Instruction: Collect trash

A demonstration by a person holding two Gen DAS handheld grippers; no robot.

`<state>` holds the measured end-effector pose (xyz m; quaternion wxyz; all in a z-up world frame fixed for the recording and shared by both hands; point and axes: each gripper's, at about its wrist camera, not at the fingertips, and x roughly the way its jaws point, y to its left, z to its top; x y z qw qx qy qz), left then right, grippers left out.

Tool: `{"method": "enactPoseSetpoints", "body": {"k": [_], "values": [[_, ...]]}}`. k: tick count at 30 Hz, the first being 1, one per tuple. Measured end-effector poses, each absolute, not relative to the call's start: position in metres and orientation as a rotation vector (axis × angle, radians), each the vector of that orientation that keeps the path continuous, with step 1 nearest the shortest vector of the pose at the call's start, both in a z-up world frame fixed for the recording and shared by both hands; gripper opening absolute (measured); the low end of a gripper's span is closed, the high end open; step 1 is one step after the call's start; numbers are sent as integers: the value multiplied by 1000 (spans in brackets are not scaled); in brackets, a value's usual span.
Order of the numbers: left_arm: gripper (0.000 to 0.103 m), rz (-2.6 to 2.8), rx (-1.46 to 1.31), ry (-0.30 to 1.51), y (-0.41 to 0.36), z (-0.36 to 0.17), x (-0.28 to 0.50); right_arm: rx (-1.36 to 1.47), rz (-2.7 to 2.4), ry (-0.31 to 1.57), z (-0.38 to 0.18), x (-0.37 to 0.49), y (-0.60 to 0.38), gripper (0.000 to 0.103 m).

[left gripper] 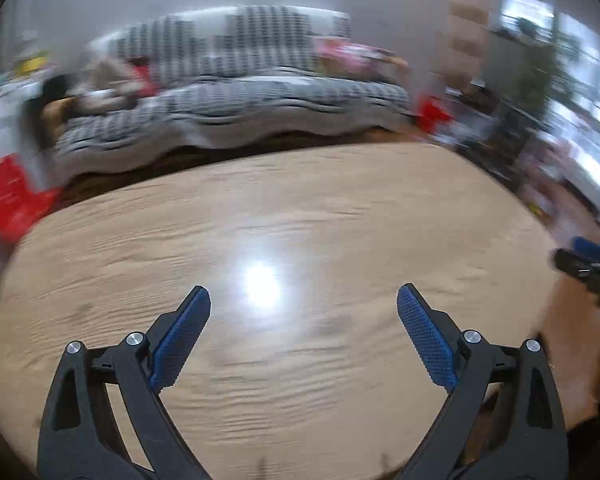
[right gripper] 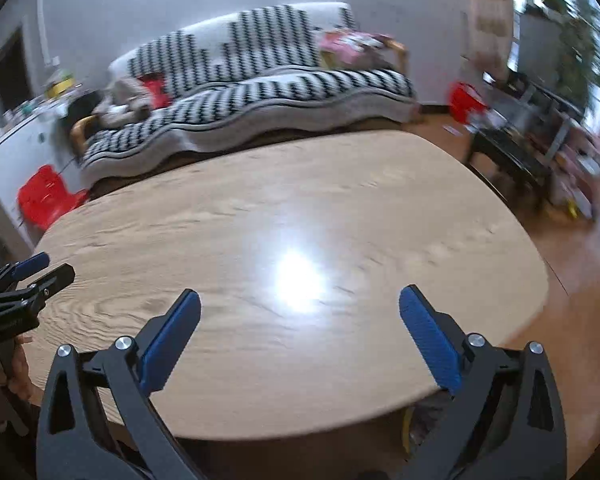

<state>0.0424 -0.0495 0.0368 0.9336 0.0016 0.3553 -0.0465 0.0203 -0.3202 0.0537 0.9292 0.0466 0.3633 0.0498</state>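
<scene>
A light wooden oval table (left gripper: pixel 300 200) fills the lower half of both views, with a bright glare spot near its middle. In the left wrist view my left gripper (left gripper: pixel 304 291) hangs over the tabletop, open, with only bare wood between its blue pads (left gripper: pixel 180 340). My right gripper (right gripper: pixel 300 292) is open too, above the near right part of the table (right gripper: pixel 260 220), and holds nothing. Each gripper shows at the edge of the other's view: the right gripper (left gripper: pixel 584 260) at the far right, the left gripper (right gripper: pixel 52 265) at the far left. I see no trash in either view.
Behind the table stands a sofa (right gripper: pixel 260 80) under a black-and-white zigzag cover, with clothes and a pink item on it. A red plastic chair (right gripper: pixel 44 196) sits at the left by a white cabinet (right gripper: pixel 16 148). A dark low bench (right gripper: pixel 508 156), plants and wooden floor (right gripper: pixel 580 260) lie to the right.
</scene>
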Motion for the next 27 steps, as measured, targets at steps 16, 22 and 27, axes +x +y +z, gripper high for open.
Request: {"method": "enactPoseSetpoints", "body": {"k": [16,22,27], "values": [[92,58,-95,793,29,12,44,-95,137,735,34,33,-246,96],[92,40,-75,804,25,7,44,-57,108,759,29,34,-259,96],[92,39,-64,807,21,6,43,-48,106,762,29,31,-261,96]]}}
